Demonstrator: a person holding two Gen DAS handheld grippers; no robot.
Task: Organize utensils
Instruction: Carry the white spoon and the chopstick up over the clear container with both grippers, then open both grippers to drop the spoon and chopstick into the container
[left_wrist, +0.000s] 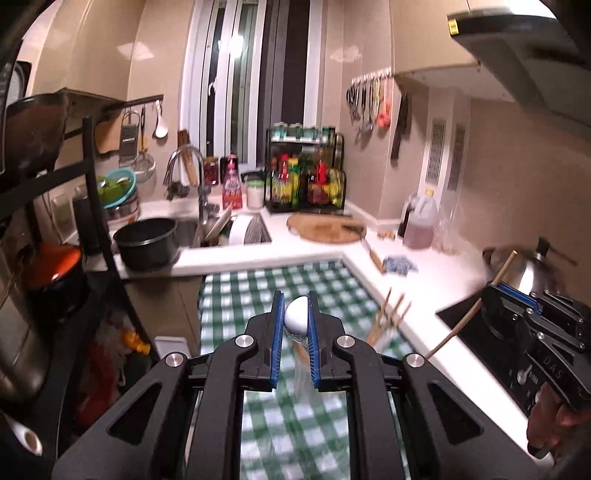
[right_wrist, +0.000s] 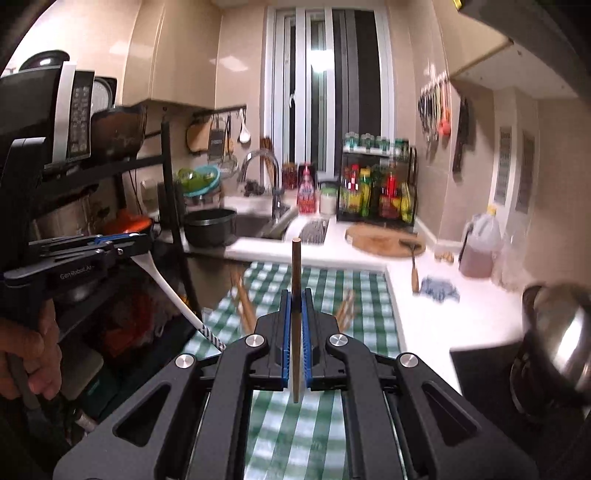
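The step in hand looked like the carry: the left gripper (left_wrist: 296, 322) had its jaws closed almost fully on a white spoon (left_wrist: 296, 314), handle hanging below them; the right gripper (right_wrist: 296, 325) had its jaws fully closed on a brown chopstick (right_wrist: 296, 295) standing upright between them, both above the checked cloth (left_wrist: 258, 288) on the bench. More chopsticks (left_wrist: 388, 317) lay blurred on the cloth just ahead and right of the left jaws; the next move probably called for finding a holder, which I could not make out.
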